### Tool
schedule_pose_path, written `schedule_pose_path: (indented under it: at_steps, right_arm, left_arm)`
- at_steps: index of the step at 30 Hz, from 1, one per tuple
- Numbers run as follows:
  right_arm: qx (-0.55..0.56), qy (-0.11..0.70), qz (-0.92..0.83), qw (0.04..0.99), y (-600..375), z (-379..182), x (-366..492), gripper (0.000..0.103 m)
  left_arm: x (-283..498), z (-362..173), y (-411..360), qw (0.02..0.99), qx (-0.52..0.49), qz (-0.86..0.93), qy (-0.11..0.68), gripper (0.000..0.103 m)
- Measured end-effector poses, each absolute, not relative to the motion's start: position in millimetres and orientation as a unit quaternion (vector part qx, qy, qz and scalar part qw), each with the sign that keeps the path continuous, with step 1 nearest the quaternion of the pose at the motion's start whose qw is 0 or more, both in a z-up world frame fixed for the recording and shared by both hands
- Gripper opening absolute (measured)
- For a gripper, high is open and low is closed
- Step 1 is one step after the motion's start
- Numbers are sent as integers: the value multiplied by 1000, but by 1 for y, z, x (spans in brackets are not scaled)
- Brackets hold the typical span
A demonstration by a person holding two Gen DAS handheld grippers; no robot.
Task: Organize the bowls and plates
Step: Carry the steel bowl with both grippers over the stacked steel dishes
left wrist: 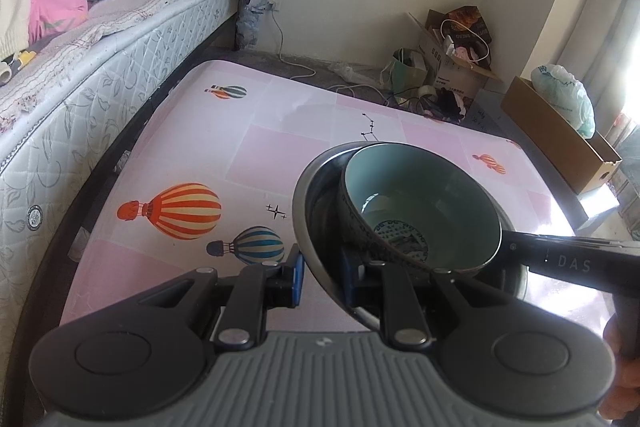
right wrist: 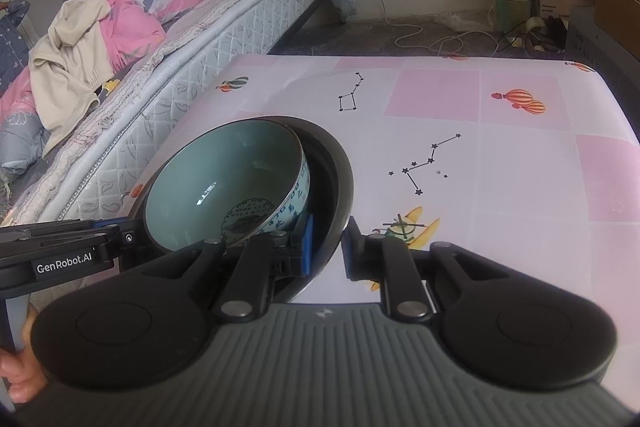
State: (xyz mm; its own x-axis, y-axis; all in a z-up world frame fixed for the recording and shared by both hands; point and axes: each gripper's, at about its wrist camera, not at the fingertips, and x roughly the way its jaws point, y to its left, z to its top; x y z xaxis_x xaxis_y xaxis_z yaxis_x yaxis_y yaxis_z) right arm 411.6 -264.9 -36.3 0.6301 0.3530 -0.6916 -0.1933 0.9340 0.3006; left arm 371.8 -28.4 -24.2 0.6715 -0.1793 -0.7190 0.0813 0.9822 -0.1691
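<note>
A bedroom shows behind a desk with a pink and white cover printed with balloons and stars. A bed piled with bright blankets runs along one side, and boxes and bags sit in the far corner, too jumbled to tell apart. Over the desk is a dark bowl with a blue-green bowl leaning inside it. The left tongs are nearly closed, pinching the dark bowl's rim between the blue pads. The right tongs are nearly closed too, pinching the rim on the other side. In the left view the right tongs reach in as a black bar from the edge, with part of a hand cut off in the corner. In the right view the left tongs poke in from the side, and only fingertips show below. The bottom of the dark bowl is hidden by the tongs, so I cannot tell if it touches the desk. The blue-green bowl has a dark round pattern inside, too blurry to read.
</note>
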Motion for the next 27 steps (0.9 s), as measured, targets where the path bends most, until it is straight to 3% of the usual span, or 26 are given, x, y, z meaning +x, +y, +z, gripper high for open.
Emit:
schedule_pose_path:
  at_steps: [27]
  right_arm:
    - [131, 380, 135, 906, -299, 4, 301, 16]
  left_arm:
    - [285, 2, -49, 910, -66, -115, 392, 19]
